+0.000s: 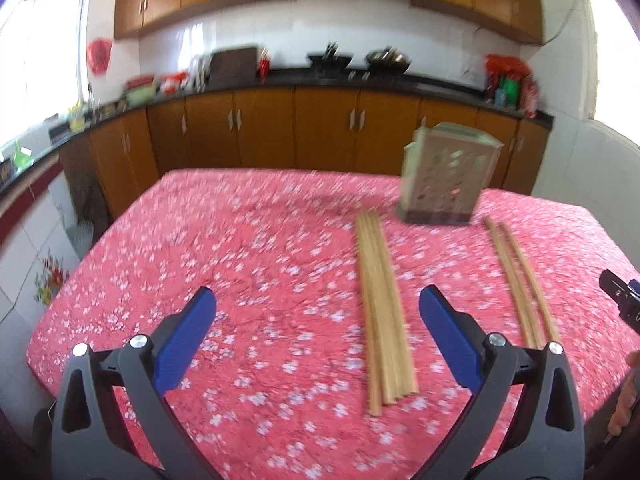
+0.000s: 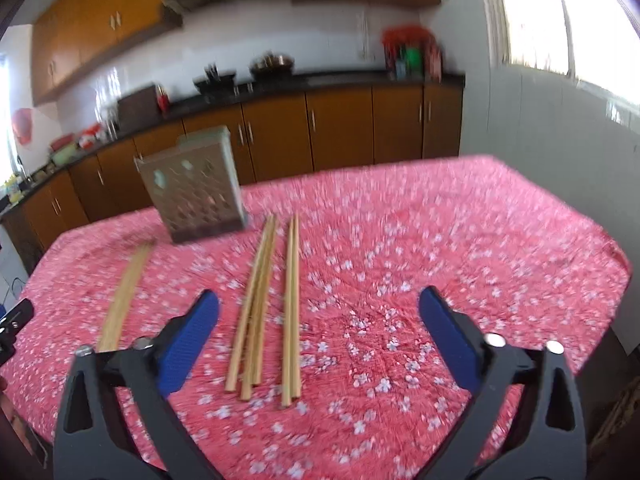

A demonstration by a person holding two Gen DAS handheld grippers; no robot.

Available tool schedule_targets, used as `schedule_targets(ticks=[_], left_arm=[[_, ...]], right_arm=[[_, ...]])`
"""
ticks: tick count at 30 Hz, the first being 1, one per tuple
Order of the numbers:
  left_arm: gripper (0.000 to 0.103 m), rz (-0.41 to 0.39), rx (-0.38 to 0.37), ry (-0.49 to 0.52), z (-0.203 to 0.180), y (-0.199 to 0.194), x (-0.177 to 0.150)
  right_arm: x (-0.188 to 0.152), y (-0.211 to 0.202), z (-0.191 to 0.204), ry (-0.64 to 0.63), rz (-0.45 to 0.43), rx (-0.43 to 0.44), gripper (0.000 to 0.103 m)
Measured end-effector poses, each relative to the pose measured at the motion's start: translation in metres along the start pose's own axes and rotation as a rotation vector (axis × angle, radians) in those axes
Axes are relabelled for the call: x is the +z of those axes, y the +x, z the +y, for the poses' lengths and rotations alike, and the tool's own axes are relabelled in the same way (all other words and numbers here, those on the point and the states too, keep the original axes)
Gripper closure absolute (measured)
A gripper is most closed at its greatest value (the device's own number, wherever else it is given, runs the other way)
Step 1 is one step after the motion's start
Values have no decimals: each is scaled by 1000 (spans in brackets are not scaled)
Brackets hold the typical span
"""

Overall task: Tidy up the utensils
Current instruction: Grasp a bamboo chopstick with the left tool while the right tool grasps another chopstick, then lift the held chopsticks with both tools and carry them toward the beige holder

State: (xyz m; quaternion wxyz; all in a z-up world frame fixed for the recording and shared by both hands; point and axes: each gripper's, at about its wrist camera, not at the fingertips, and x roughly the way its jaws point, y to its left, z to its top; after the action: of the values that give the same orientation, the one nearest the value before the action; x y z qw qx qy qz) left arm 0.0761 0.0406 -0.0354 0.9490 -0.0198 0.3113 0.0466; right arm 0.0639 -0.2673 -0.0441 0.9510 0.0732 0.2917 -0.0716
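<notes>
Left tool (image 1: pixel 318 300) spread wide, chopsticks (image 1: pixel 382 312) between.

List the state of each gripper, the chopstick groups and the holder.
Left gripper: open, holding nothing.
Right gripper: open, holding nothing.
Left chopstick bundle: lying flat on the tablecloth.
Right chopstick group: lying flat, loosely spread.
Chopstick holder: upright; contents not visible.

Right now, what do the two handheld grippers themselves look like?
Both match: the left gripper and right gripper have black plastic arms with triangular cut-outs, silver pivot bolts, and blue textured finger pads. No cables or markings are visible. A bare fingertip shows at the left view's edge.
</notes>
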Motion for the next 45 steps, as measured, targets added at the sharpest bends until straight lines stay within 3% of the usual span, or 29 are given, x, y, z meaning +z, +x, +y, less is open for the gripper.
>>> schedule_targets(ticks=[2,5,8,13,19,21,27,35,45], left_arm=[[9,46,11,-12,10,18,3],[30,118,9,-5,15,43,5],[41,179,-21,-6,17,61,2],[48,222,-67,27,7,73,-2],[60,261,-122,66,-8,83,-3],[67,279,-140,73,-12,87,-3],[83,324,-193,78,-16,99,-9],[85,328,-254,86,-22,98,-12],[86,339,-169,155,-31,99,-15]], right_arm=[[5,27,-1,-7,91,17,44],[7,66,-4,6,215,63,65],[4,90,-4,31,302,111,78],[-1,104,1,3,358,131,87],[-2,111,6,-55,369,112,95],[-1,114,8,-78,352,61,95],[0,115,2,-51,319,66,95],[1,115,3,-65,314,64,95],[-2,108,7,-95,303,66,95]])
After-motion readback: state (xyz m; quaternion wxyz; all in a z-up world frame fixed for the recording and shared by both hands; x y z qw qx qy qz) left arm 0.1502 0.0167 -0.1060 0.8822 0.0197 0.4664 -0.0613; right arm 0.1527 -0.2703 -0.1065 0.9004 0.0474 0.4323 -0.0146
